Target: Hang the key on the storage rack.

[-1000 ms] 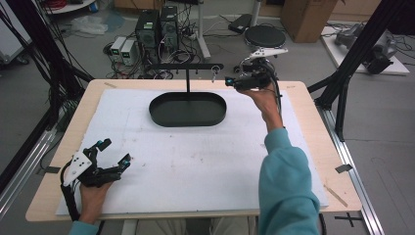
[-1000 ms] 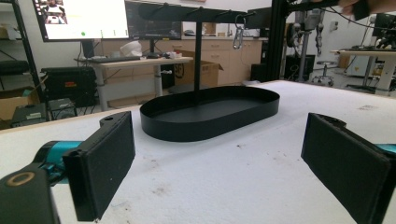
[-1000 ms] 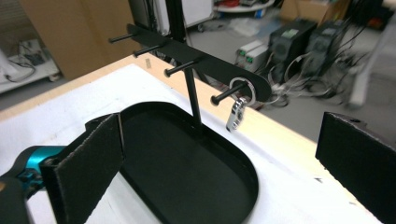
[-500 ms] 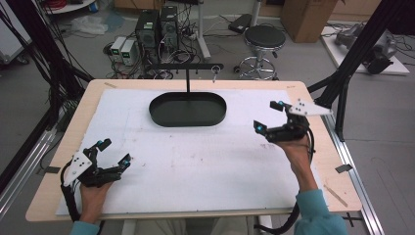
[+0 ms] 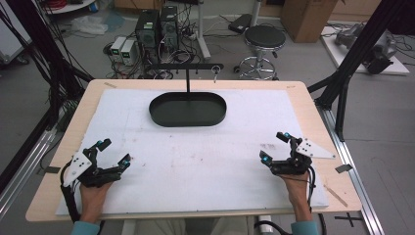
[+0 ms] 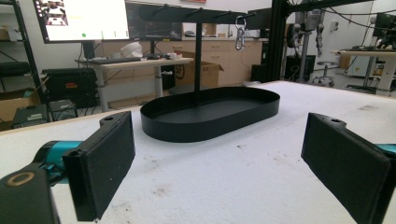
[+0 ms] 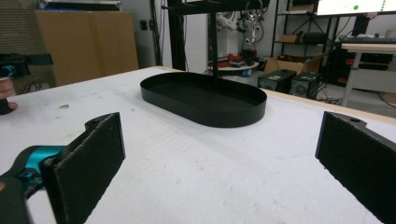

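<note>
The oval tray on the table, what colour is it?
The oval tray is black, clearest in the left gripper view.

- We see a lab or workshop: desktop computers (image 5: 156,29) with tangled cables on the grey floor.
- We note a black frame (image 5: 359,54) beside the table (image 5: 313,112), a stool (image 5: 264,36), cardboard boxes (image 7: 88,44) and a lit monitor (image 6: 81,19).
</note>
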